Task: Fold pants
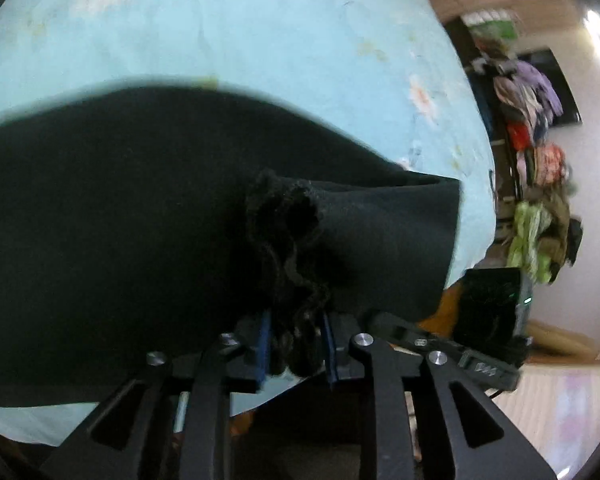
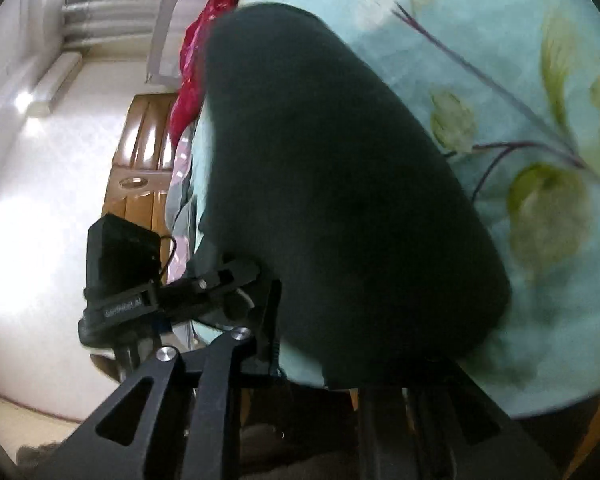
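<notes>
The black pants [image 1: 120,200] lie spread on a light blue bed sheet [image 1: 260,32]. In the left wrist view my left gripper [image 1: 296,344] is shut on a bunched, frilly edge of the pants, pinched between its blue pads [image 1: 265,344]. One flap of the cloth [image 1: 400,240] stands up to the right of the grip. In the right wrist view the pants [image 2: 340,184] drape over my right gripper [image 2: 324,328]. Only its left finger [image 2: 274,320] shows, right beside the cloth's edge. The other finger is hidden under the fabric, so the grip cannot be read.
The sheet [image 2: 520,80] has a printed leaf pattern. Heaps of coloured clothes [image 1: 532,152] fill shelves past the bed's right edge. A red cloth [image 2: 204,40] and a wooden panel [image 2: 144,160] lie beyond the bed. A black box [image 2: 120,264] is mounted beside the right gripper.
</notes>
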Available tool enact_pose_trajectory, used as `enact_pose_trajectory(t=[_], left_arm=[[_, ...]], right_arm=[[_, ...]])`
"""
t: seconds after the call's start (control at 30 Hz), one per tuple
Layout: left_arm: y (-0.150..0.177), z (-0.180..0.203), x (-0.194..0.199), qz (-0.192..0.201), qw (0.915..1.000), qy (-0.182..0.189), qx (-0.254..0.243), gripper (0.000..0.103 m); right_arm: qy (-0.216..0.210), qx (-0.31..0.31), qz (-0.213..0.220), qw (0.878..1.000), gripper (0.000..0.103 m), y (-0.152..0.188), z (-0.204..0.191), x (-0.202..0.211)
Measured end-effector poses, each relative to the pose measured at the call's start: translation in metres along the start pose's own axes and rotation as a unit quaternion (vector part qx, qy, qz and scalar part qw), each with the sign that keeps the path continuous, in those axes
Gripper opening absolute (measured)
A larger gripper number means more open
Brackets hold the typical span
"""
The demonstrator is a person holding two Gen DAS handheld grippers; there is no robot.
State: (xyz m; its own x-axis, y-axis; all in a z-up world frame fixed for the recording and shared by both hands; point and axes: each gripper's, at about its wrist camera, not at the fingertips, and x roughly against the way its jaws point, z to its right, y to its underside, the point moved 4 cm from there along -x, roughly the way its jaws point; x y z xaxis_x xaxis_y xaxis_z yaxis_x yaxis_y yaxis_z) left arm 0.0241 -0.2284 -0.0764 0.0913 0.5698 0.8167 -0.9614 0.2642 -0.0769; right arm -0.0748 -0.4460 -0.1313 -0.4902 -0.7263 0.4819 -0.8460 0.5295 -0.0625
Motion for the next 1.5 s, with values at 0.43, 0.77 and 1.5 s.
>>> enact_pose_trajectory(t=[0.43,0.77,1.5], left_arm=[[-0.022,0.045,-0.023,0.041,0.9956,-0.039,-0.075,0.026],[-0.002,0.052,-0.003,0.045,0.9954,-0.007,-0.084,0.060],[0.105,-0.199,0.176,0.274,0.9173,-0.053,0.284,0.050]], right_arm=[[0.036,0.114,0.145,0.982,0.052,-0.053,-0.022,0.062],[0.047,0.151,0.134,0.978,0.019,-0.048,-0.018,0.075],[0.126,0.298,-0.003,0.946,0.065,-0.045,-0.153,-0.064]])
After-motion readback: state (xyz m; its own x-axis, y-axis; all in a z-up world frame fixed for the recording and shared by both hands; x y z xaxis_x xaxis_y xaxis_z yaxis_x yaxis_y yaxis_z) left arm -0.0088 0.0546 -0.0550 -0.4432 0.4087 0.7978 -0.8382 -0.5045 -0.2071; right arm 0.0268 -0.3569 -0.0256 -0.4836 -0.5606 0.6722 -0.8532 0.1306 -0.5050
